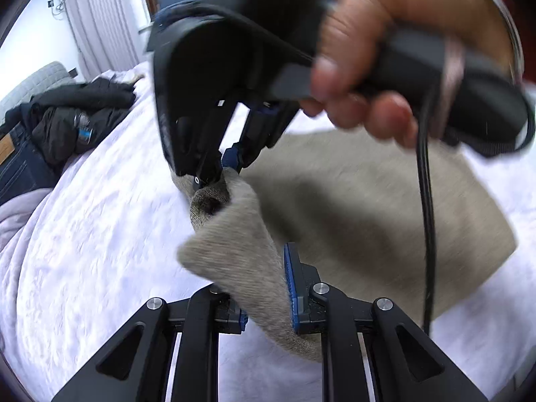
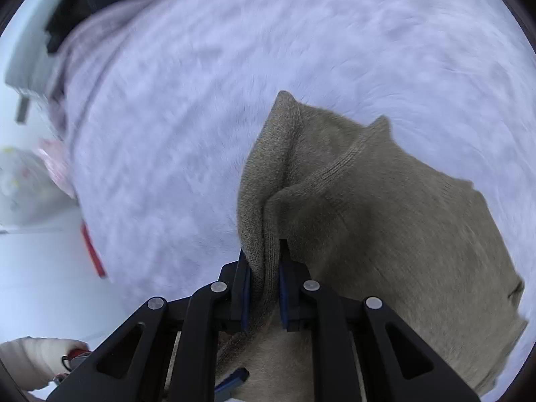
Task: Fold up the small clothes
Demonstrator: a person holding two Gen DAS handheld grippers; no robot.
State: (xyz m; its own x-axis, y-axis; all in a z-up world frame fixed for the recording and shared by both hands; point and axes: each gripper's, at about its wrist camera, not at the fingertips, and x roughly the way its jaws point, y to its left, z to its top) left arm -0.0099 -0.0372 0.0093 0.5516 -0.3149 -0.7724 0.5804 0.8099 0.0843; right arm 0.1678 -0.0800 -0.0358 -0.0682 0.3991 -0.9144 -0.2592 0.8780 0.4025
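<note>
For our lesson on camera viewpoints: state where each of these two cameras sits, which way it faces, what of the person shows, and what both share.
Left wrist: sits on the left gripper, looks down along its fingers at the beige knit garment on the white bedcover; the right gripper and the hand holding it show.
Right wrist: on the right gripper, facing down; a pale sleeve shows.
Shared: garment, bedcover.

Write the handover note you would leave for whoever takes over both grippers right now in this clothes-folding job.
Left gripper: shut on the beige knit, near edge.
Right gripper: shut on a bunched fold of the same knit, a hand on its handle.
Knit: mostly flat on the white bedspread, one edge lifted between both grippers.
Dark clothes piled at the bed's far side, untouched.
Done: both grips set.
Left: carry the edge over, lay it flat, release.
</note>
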